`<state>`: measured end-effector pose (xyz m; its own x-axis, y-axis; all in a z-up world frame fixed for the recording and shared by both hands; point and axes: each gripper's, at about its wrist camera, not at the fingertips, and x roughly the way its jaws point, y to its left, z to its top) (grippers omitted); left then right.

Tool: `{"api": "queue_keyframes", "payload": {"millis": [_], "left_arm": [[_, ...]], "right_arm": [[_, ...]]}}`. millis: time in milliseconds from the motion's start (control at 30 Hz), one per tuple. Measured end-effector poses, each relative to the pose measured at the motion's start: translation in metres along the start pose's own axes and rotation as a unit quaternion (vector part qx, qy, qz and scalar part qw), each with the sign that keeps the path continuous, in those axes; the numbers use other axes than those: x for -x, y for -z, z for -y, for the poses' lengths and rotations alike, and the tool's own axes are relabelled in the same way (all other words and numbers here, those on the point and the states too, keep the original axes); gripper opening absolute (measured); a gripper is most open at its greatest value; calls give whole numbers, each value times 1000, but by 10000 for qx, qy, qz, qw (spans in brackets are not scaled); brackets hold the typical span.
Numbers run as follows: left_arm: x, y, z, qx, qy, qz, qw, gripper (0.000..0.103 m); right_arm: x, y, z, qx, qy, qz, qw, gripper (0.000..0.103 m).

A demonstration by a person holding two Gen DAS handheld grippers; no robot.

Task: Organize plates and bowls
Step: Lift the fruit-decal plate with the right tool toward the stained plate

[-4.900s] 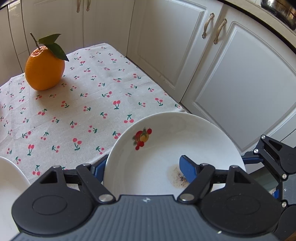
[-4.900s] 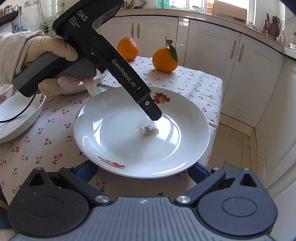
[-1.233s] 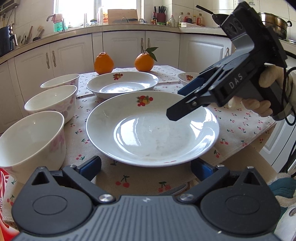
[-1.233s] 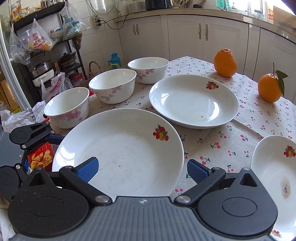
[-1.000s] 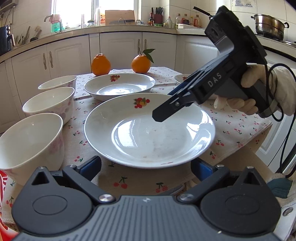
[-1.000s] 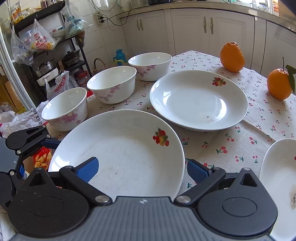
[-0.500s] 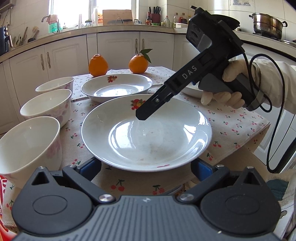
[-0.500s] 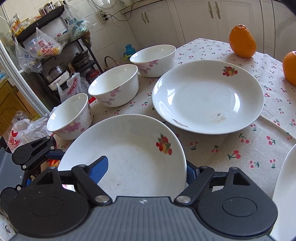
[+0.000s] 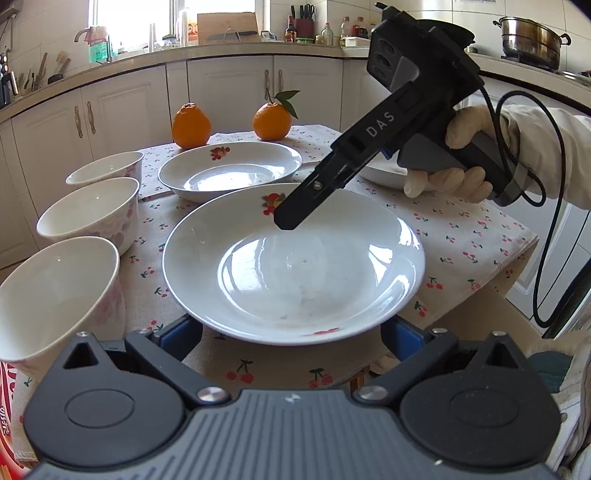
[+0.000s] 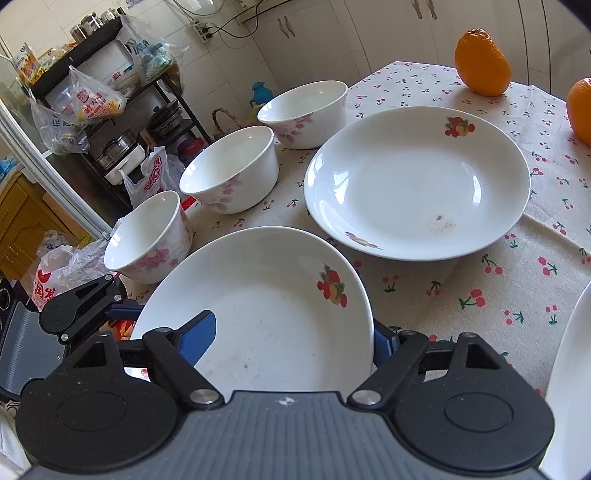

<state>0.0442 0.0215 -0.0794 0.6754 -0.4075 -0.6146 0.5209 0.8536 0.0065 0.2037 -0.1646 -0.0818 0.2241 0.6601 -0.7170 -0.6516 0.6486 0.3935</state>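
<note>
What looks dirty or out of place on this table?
The far plate carries a brownish crumb stain near its front edge, and the near plate shows faint specks. The two oranges sit among the dishes. Nothing is spilled or broken.

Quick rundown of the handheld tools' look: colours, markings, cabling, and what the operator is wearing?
Right tool: black angular body marked "DAS", grey pistol handle, black cable looping from its rear. Left tool: same black linkage with silver pivot screws, blue finger pads, ribbed grey housing. The right hand wears a cream glove and a pale sleeve.

Bright daylight from window [image 9: 147, 22]; glare on plate [image 9: 258, 258]; sharp focus; fisheye bending, dark corners.
</note>
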Motion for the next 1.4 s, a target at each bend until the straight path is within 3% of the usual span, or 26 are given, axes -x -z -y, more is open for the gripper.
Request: {"api": "queue_keyframes", "payload": {"millis": [733, 1400], "left_arm": [[-7, -40, 14, -248, 310, -46, 9992, 102], [-60, -97, 52, -701, 892, -108, 9935, 102]], "right_arm": [[50, 7, 15, -104, 143, 409, 9990, 88], [125, 30, 67, -460, 743, 936, 9918, 88]]}}
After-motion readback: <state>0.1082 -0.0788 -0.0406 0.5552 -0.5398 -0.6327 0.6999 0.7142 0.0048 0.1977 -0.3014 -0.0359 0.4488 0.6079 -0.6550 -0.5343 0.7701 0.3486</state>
